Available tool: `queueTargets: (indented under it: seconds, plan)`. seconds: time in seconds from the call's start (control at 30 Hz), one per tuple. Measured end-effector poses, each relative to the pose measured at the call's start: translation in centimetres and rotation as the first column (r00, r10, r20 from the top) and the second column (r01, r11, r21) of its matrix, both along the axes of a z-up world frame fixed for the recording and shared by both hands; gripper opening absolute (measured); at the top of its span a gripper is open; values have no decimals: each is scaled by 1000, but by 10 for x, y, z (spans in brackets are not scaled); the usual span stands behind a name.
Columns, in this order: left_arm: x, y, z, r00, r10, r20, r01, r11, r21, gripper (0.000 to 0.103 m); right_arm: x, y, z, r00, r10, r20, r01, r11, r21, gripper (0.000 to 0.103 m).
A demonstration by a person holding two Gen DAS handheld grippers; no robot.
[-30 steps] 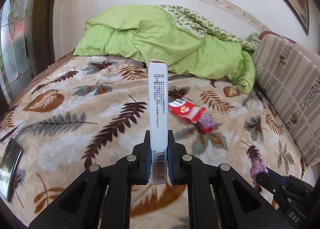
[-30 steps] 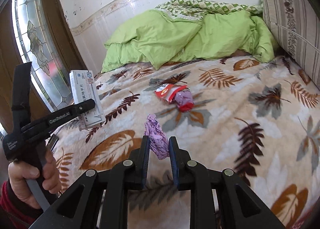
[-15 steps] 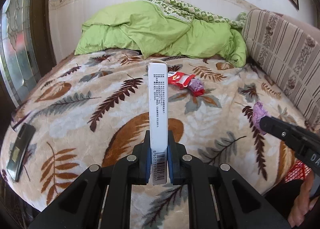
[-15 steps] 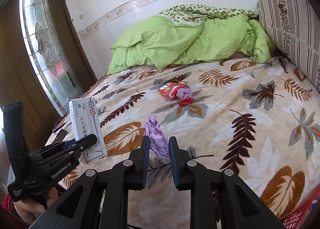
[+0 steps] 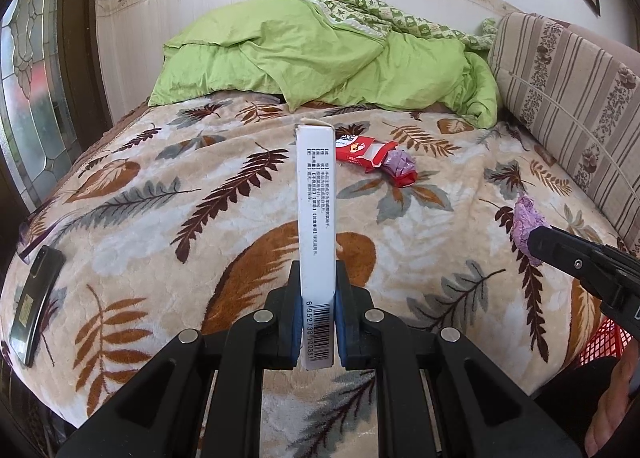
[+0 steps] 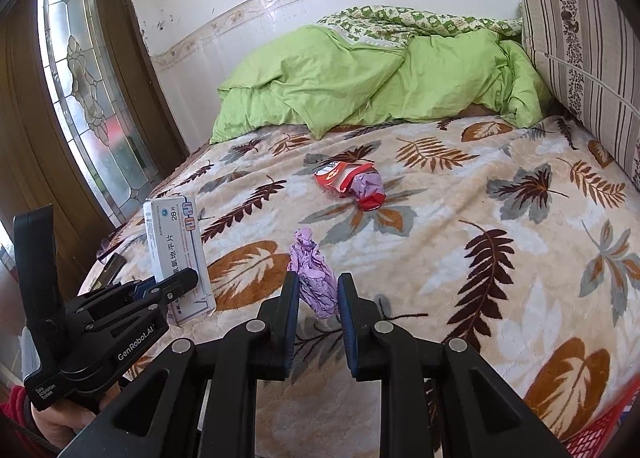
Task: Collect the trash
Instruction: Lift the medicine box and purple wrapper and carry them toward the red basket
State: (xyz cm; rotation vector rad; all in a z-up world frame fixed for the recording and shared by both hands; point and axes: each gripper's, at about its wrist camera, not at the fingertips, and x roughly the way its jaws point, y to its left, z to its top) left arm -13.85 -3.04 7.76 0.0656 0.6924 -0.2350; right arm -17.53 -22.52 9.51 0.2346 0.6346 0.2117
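My left gripper (image 5: 317, 282) is shut on a white medicine box (image 5: 316, 217), held upright on edge above the near part of the bed; the box also shows in the right wrist view (image 6: 178, 250). My right gripper (image 6: 318, 290) is shut on a crumpled purple wrapper (image 6: 312, 270), which also shows at the right in the left wrist view (image 5: 527, 223). A red snack packet with a purple wad stuck in it (image 5: 376, 157) lies on the leaf-patterned blanket (image 5: 160, 217) mid-bed, beyond both grippers; it also shows in the right wrist view (image 6: 352, 181).
A green quilt (image 5: 320, 57) is bunched at the head of the bed. A striped cushion (image 5: 568, 105) lines the right side. A dark phone (image 5: 36, 298) lies at the bed's left edge. A red mesh basket (image 5: 604, 342) shows at lower right. A glass-panelled door (image 6: 80, 97) stands on the left.
Both grippers have pulled back from the bed toward its near edge, each keeping its item. The red basket has come into view at the lower right.
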Motion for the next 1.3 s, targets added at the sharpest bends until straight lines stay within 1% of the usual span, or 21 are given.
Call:
queueTargets:
  seconds: [1.3]
  plan:
    - [-3, -7, -1, 1000, -4, 7, 4, 1000, 10, 12, 0, -8, -1, 1000, -4, 0, 4, 1000, 9, 21]
